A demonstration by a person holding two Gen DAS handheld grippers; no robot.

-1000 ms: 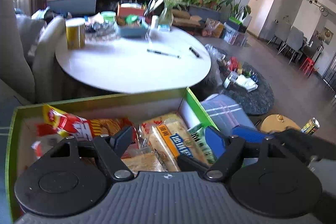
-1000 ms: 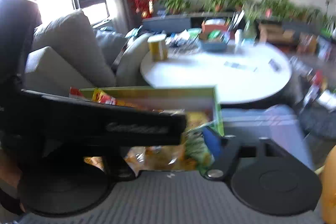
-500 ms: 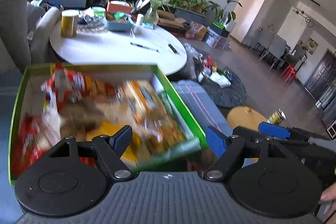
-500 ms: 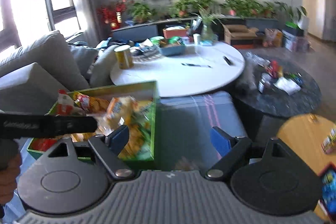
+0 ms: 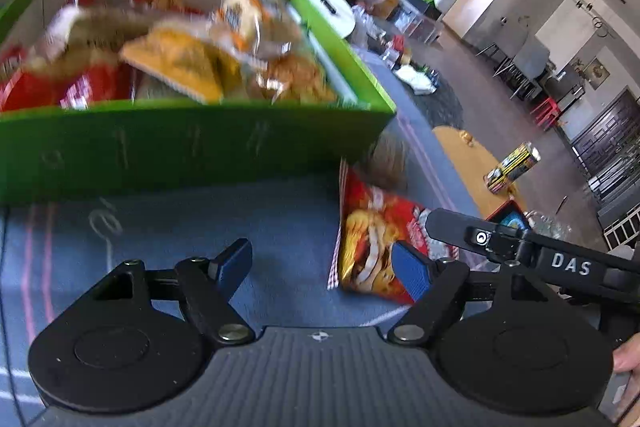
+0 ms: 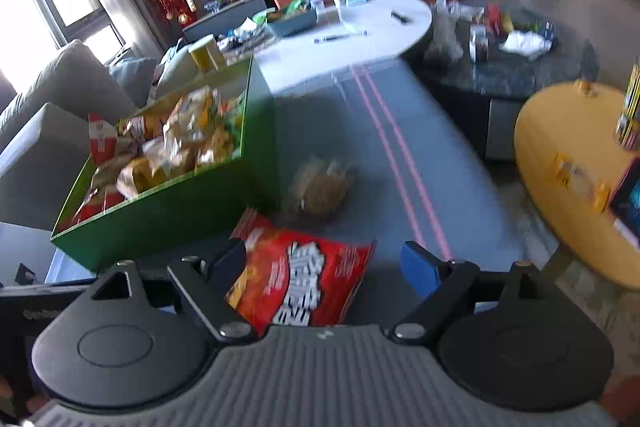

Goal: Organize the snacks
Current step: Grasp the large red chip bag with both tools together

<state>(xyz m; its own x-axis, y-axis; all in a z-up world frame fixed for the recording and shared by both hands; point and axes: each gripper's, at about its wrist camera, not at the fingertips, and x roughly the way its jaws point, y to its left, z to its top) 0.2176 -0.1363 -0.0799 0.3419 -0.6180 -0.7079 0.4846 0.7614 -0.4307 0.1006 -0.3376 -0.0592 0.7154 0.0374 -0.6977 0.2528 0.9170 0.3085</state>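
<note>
A green box (image 5: 192,143) (image 6: 168,215), piled with several snack bags, stands on a blue cloth surface (image 5: 168,227). In front of its near corner lies a red chip bag (image 5: 372,239) (image 6: 304,279). A clear bag with brownish contents (image 6: 320,187) (image 5: 388,159) lies just beyond it. My right gripper (image 6: 324,263) hovers open over the red bag, which shows between its fingers with no pad pressing on it. My left gripper (image 5: 322,263) is open and holds nothing; the red bag lies by its right finger. The right gripper's body (image 5: 532,251) reaches in from the right.
A round yellow table (image 6: 560,131) (image 5: 472,155) with a yellow-black can (image 5: 512,167) stands to the right. Behind are a white round table (image 6: 360,31), a dark low table (image 6: 520,75) with clutter, and a grey sofa (image 6: 60,99) on the left.
Both grippers have drawn back from over the green box and sunk toward the blue cloth. The red chip bag and the clear bag have come into view. Both stay open.
</note>
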